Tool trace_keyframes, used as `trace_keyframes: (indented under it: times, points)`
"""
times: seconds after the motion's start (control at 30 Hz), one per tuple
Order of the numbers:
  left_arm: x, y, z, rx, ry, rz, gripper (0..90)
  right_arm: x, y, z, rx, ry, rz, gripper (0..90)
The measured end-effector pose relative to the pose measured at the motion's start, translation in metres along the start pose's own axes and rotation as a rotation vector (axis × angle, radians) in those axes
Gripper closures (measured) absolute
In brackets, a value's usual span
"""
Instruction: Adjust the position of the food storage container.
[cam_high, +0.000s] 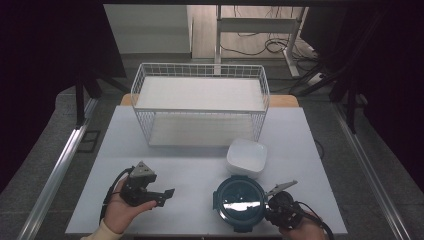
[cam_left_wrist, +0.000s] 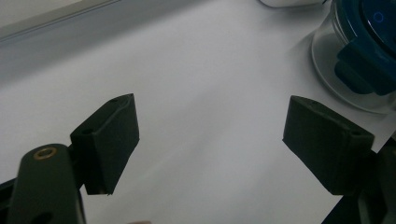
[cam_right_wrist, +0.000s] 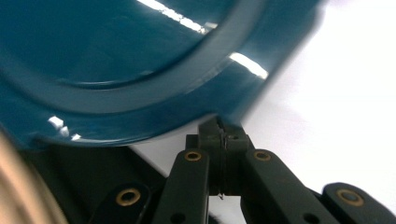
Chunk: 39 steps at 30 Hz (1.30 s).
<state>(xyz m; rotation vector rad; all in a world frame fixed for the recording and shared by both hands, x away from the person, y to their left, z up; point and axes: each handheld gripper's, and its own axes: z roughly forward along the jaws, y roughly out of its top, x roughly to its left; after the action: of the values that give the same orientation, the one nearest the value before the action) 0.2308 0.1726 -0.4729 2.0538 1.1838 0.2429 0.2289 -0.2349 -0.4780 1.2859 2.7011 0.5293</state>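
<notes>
A round clear container with a dark teal lid (cam_high: 240, 202) stands near the table's front edge, right of centre. My right gripper (cam_high: 268, 205) sits at the lid's right side. In the right gripper view its jaws (cam_right_wrist: 219, 140) are pressed together, their tips right under the lid's rim (cam_right_wrist: 116, 70); I cannot tell whether they pinch any part of it. My left gripper (cam_high: 165, 196) rests in a hand at the front left, apart from the container. Its jaws (cam_left_wrist: 212, 140) stand wide open over bare table, and the container (cam_left_wrist: 369, 56) lies farther off.
A white square bowl (cam_high: 246, 157) sits just behind the container. A white wire basket (cam_high: 200, 102) with a shelf stands across the back of the white table (cam_high: 190, 165). Dark floor and metal rails flank the table.
</notes>
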Motion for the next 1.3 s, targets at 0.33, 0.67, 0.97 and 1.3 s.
trace_keyframes:
  times: [0.33, 0.67, 0.97, 1.3]
  points:
    - [0.000, 0.000, 0.001, 0.006, 0.000, 0.007, 18.1, -0.018, 0.007, 0.002, -0.039, -0.030, 0.033, 89.6]
    - [0.001, 0.000, 0.001, 0.006, 0.000, 0.005, 18.1, 0.000, 0.024, 0.010, -0.037, -0.032, -0.029, 89.7]
    - [0.004, 0.000, -0.001, 0.000, 0.003, -0.006, 18.1, 0.026, 0.048, 0.023, -0.038, 0.004, -0.092, 89.6]
    - [0.006, 0.000, -0.002, -0.001, 0.010, -0.011, 18.1, 0.046, 0.061, 0.033, -0.046, 0.037, -0.154, 89.7]
